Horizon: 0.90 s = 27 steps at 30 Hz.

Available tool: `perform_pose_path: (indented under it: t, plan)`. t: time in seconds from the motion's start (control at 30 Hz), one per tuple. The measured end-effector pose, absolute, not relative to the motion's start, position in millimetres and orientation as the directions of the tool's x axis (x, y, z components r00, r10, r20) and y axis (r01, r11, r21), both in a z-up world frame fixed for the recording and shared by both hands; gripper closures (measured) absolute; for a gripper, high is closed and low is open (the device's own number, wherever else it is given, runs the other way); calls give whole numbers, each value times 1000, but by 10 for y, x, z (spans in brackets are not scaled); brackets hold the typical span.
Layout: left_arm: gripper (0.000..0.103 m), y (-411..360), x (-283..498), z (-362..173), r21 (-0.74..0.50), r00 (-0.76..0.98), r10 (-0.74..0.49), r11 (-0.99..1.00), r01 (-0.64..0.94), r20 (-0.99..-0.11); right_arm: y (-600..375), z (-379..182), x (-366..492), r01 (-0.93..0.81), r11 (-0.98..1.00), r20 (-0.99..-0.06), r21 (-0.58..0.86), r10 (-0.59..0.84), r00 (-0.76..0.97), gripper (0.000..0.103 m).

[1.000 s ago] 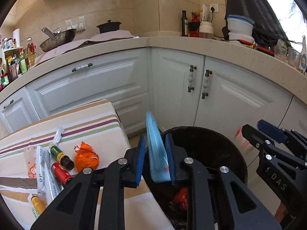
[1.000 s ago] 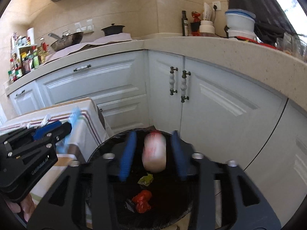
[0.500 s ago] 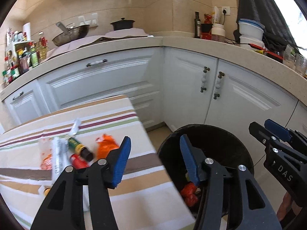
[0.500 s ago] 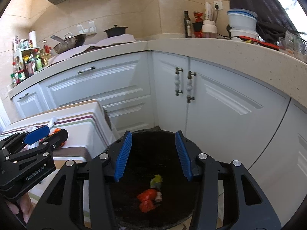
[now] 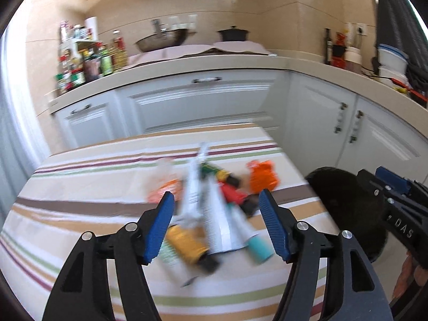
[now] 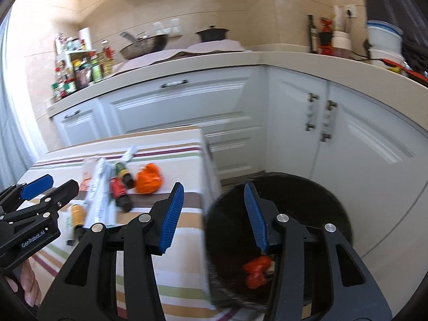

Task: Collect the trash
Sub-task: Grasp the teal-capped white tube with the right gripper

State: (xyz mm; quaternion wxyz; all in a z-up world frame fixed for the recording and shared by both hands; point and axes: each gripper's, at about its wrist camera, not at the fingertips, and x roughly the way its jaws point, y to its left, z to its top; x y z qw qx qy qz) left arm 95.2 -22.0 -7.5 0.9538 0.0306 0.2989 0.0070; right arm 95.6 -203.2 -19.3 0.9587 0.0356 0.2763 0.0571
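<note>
A heap of trash lies on the striped tablecloth: white tubes, a yellow bottle, a red bottle, a crumpled orange wrapper and a teal cap. My left gripper hovers over the heap, its jaws still opening, nothing between them. My right gripper is open and empty, straddling the table's corner and the black bin. Red trash lies inside the bin. In the right wrist view the orange wrapper and the left gripper show at the left.
White cabinets and a curved worktop run behind the table. A spice rack, a wok and a black pot stand on the worktop. The bin stands on the floor, right of the table.
The left gripper let go of a blue wrapper over the bin, opened wide and swung left over the table's trash heap. The right gripper dropped its white-and-red item and also swung left.
</note>
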Motion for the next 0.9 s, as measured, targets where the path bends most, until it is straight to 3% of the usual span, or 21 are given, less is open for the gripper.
perform_pose_path:
  t: [0.37, 0.9]
  plan:
    - [38, 501, 783, -275, 63, 771, 165, 985, -160, -616, -1381, -275, 1003, -219, 973, -568, 70, 219, 793, 57]
    - [36, 1023, 798, -502, 31, 702, 205, 967, -253, -682, -854, -603, 1201, -311, 950, -730, 27, 232, 642, 66]
